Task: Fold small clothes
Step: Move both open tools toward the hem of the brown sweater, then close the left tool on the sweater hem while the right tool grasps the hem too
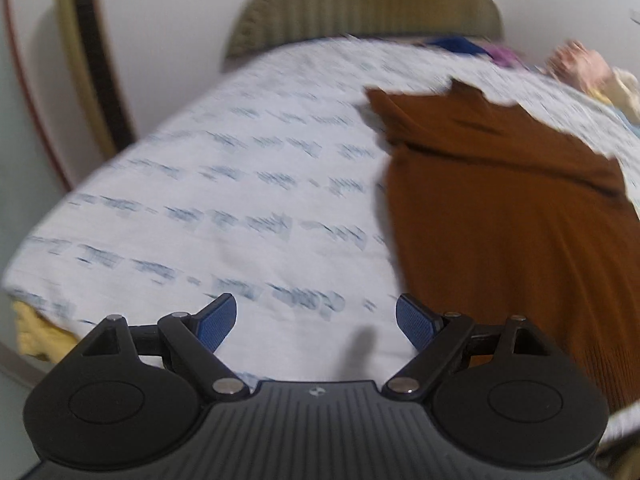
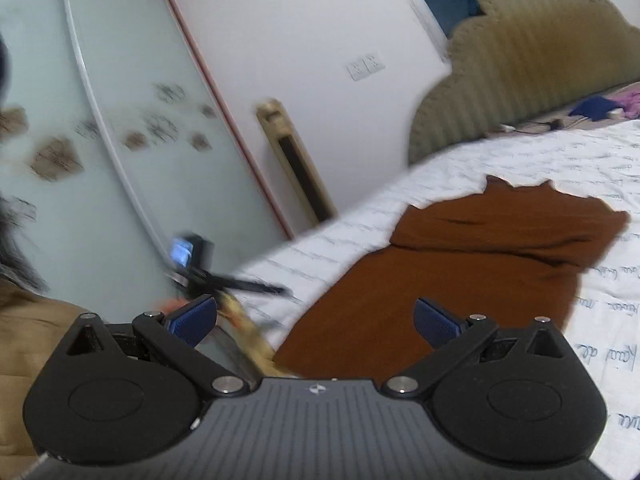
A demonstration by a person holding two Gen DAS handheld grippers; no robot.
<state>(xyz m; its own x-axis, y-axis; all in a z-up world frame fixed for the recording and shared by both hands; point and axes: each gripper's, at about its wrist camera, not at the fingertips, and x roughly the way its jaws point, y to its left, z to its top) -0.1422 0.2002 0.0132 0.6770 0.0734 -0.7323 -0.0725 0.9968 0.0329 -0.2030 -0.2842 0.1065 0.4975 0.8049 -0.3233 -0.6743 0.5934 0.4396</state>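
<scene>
white printed bedsheet [image 1: 240,208] fills the frame; rust-brown knit garment [image 1: 500,208] lies centre-right, part folded. left gripper [image 1: 316,320] and right gripper [image 2: 316,322] fingers wide apart, empty; next fold probably needs an edge pinched.

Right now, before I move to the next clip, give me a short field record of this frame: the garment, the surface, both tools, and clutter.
garment: rust-brown knit garment lying on the bed, one edge folded over itself
surface: white bedsheet with blue printed lettering
left tool: open, nothing between its blue pads, over bare sheet beside the garment
right tool: open, empty, above the garment's near edge
backdrop: olive ribbed scalloped headboard
clutter: dark blue cloth and purple cloth by the headboard
fold progress: partial
</scene>
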